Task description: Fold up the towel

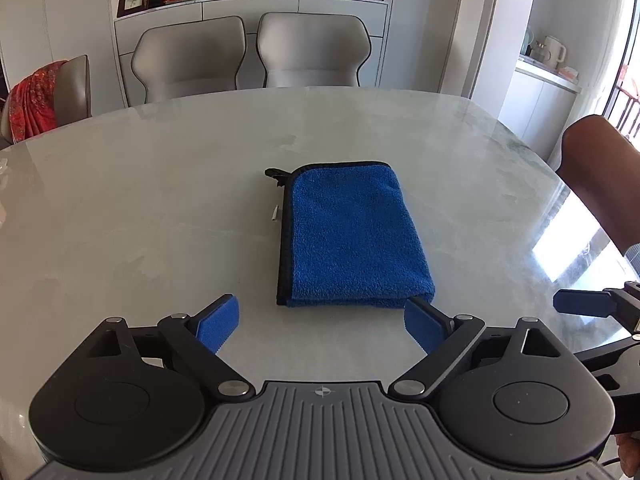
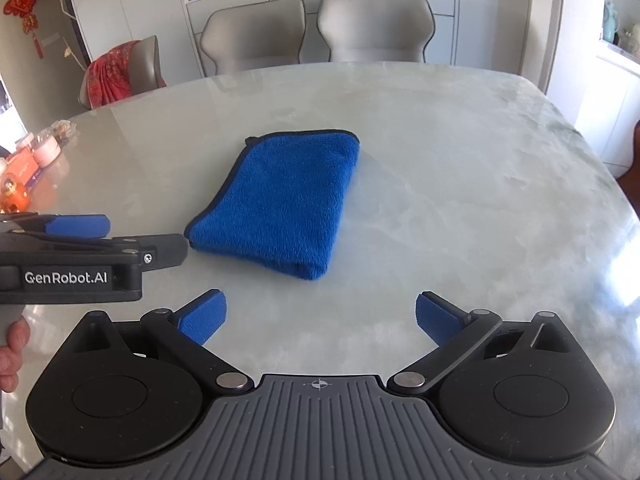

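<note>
A blue towel [image 1: 352, 236] with black trim lies folded into a narrow rectangle on the pale marble table [image 1: 140, 208]. Its fold faces me and a small black loop sticks out at its far left corner. In the left wrist view my left gripper [image 1: 322, 326] hovers open just short of the towel's near edge, with nothing between its blue pads. In the right wrist view the towel [image 2: 280, 204] lies ahead and left of my right gripper [image 2: 320, 318], which is wide open and empty. The left gripper [image 2: 120, 236] shows at that view's left edge, beside the towel's near corner.
Two grey chairs [image 1: 248, 56] stand behind the table's far edge, and a third with a red cloth [image 1: 32, 104] over it at the left. Small jars and packets [image 2: 32, 156] sit on the table's left side. A person's arm [image 1: 600, 176] reaches in at the right.
</note>
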Demonstrator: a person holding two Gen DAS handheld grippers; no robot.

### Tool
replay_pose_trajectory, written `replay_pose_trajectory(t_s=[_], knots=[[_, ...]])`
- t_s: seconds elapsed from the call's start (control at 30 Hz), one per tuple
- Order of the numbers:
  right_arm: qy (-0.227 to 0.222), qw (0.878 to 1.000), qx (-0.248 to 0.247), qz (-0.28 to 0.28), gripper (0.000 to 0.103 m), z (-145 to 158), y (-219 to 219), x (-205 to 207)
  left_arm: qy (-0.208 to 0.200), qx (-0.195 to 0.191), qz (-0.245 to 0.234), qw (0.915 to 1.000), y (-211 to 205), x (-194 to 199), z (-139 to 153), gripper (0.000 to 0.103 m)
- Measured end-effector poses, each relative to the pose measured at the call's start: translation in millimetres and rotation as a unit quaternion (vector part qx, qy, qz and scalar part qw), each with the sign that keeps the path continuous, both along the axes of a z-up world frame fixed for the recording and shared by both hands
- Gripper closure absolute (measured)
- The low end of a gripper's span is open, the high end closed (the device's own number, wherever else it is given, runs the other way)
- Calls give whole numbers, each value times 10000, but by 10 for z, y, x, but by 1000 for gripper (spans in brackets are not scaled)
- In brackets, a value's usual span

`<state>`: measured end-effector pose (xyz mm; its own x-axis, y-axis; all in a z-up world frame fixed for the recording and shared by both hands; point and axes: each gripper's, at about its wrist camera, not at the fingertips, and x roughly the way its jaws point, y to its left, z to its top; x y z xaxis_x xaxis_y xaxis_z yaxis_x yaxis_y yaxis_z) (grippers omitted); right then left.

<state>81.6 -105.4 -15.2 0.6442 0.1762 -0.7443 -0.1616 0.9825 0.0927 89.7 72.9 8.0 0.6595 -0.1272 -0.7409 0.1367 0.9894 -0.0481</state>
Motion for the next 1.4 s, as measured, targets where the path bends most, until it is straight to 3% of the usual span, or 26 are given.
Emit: replay_pose_trajectory(t_s=[0.4,0.57,0.97,1.4], knots=[[-76,9988,-322,-370,1,15,-1,-260,89,-22,222,9997,132,-426,-35,9],[-135,9984,-397,-380,1,19,42,-376,207,-240,252,9992,178,-519,-61,9],[-76,9973,-372,-629,1,-30,-3,-507,114,-9,182,9998,135,-665,-68,9],[-26,9975,-467,-523,1,-54,22,-527,202,132,344,9991,124,-668,-76,9]])
